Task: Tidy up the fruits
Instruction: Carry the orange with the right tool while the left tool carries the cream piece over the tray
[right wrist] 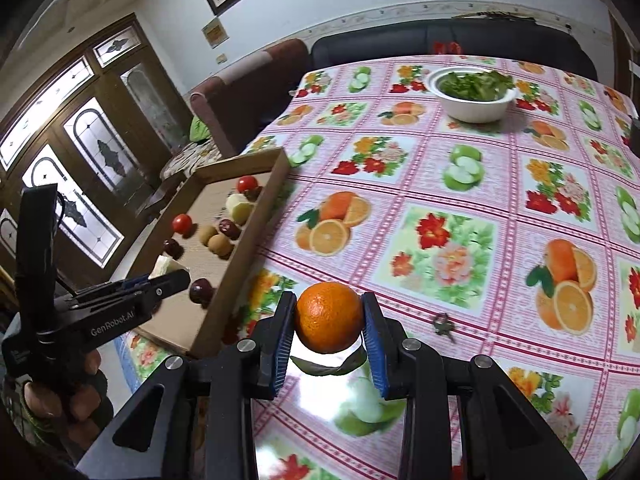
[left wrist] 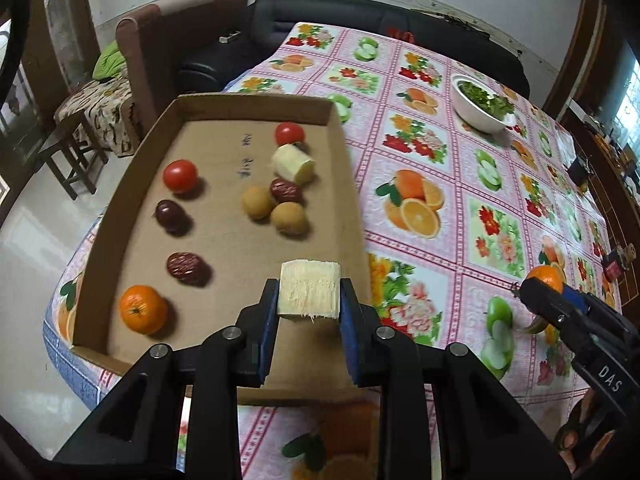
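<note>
My left gripper (left wrist: 309, 294) is shut on a pale sugarcane piece (left wrist: 309, 289) and holds it over the near right part of a cardboard tray (left wrist: 256, 102). In the tray lie an orange (left wrist: 143, 309), two tomatoes (left wrist: 180, 176), red dates (left wrist: 187, 267), two brown longans (left wrist: 288, 218) and another sugarcane piece (left wrist: 293, 163). My right gripper (right wrist: 329, 314) is shut on an orange (right wrist: 329, 317) with a green leaf, held above the table to the right of the tray (right wrist: 244, 244). The left gripper (right wrist: 168, 280) shows in the right wrist view.
The table has a pink fruit-print cloth (left wrist: 452, 184). A white bowl of greens (right wrist: 472, 94) stands at the far side. A small key (right wrist: 443, 326) lies on the cloth near my right gripper. Sofas stand behind the table.
</note>
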Tool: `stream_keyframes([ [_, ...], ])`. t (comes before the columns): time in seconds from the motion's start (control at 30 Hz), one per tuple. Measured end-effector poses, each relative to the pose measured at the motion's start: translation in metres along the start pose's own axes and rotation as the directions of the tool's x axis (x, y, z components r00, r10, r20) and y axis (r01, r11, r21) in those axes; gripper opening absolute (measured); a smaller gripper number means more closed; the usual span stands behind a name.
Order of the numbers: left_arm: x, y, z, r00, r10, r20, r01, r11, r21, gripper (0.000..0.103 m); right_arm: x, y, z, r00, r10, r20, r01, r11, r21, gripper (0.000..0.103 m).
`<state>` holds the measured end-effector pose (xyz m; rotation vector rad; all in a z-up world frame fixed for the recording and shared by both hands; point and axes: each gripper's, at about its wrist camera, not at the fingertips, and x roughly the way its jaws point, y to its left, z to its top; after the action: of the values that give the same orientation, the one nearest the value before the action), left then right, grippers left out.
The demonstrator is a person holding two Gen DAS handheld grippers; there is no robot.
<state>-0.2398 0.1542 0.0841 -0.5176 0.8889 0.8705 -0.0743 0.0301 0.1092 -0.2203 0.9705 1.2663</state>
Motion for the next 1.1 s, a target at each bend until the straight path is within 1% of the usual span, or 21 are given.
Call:
stream_keyframes([
  [0.63,0.000,0.044,-0.011,0.999,0.028,-0.025,-0.029,0.998,-0.050,0.026,0.022,0.053,0.012,0.995,0.088,-0.037,-0.091,0.993,-0.081,0.033],
  [0.9,0.006,0.057,-0.012,0.999,0.025,-0.040,-0.028,0.997,-0.072,0.026,0.031,0.068,0.014,0.993,0.104,-0.055,-0.109,0.988,-0.107,0.033],
  [1.1,0.007,0.065,-0.005,0.999,0.025,-0.030,-0.028,0.995,-0.092,0.026,0.037,0.076,0.014,0.991,0.112,-0.070,-0.120,0.985,-0.121,0.033],
])
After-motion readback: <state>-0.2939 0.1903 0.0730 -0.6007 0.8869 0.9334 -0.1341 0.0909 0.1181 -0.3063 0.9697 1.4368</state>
